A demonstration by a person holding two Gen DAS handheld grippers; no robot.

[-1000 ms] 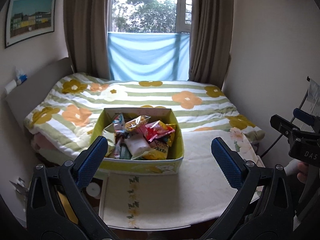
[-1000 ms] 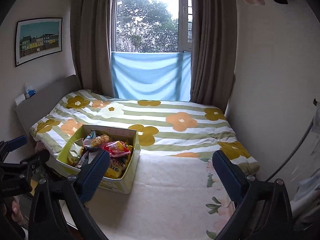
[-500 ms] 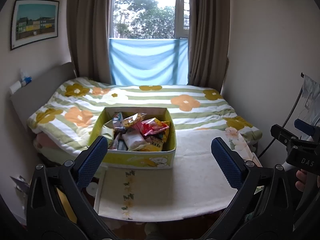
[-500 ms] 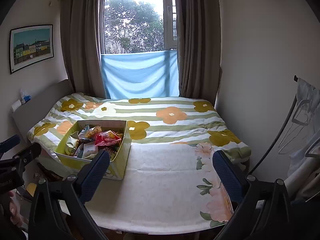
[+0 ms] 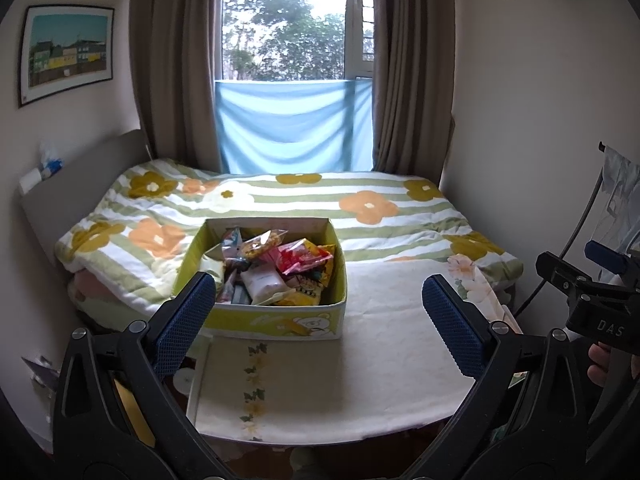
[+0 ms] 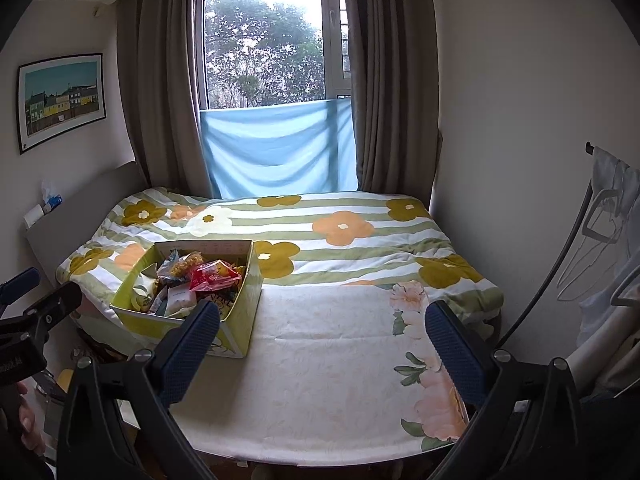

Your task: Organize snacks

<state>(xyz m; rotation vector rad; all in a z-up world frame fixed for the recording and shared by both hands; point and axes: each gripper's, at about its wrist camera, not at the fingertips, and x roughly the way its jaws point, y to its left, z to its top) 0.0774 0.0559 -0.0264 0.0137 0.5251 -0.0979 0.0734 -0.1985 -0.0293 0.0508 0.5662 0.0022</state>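
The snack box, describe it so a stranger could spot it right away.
Start at the bed under the window. On its near cream part, toward the left, sits the snack box, open-topped. It is yellow-green with a cartoon bear on the front and heaped with bright packets.

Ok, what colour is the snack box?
Yellow-green snack box, with a cartoon bear print on its front; clearest in the left wrist view.

Yellow-green box [image 5: 280, 322], green-striped flowered quilt [image 5: 360, 200], pale blue cloth [image 5: 294, 128].

Flowered quilt [image 5: 280, 200], blue cloth [image 5: 294, 132], brown curtains [image 6: 160, 80], framed picture [image 5: 66, 54]
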